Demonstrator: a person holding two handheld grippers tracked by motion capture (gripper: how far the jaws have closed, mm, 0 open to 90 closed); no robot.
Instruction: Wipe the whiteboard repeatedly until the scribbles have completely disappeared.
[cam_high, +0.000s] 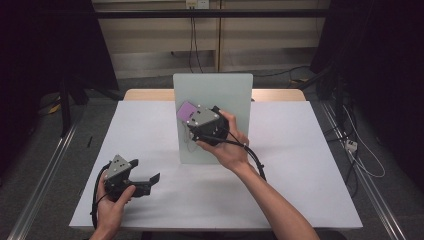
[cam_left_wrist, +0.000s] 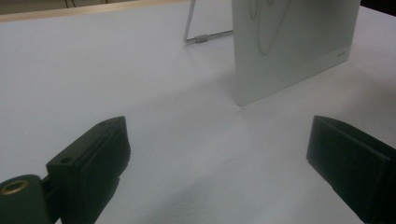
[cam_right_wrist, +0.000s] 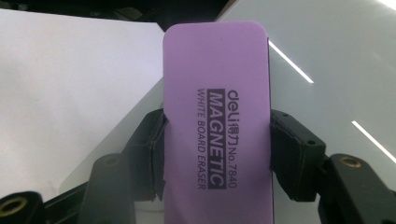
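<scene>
The worktop (cam_high: 300, 165) is covered in plain white, with a strip of pale wood showing along its far edge. Near the middle stands a small whiteboard (cam_high: 220, 95), propped upright on a thin metal stand, with a faint looping line drawn on its face. Beyond it the room is dim: a light panelled wall with cables hanging down it, a grey floor, and dark frames to either side.

The right tool (cam_high: 192, 120) is held up against the board's face, its jaws clamped on the long sides of a purple eraser (cam_high: 188, 110). In the right gripper view the eraser (cam_right_wrist: 217, 121) reads "deli MAGNETIC WHITE BOARD ERASER No. 7840", and it lies against the glossy board.

The left tool (cam_high: 150, 181) rests low near the front left corner of the worktop, well apart from the board, its jaws spread wide with nothing between them.
</scene>
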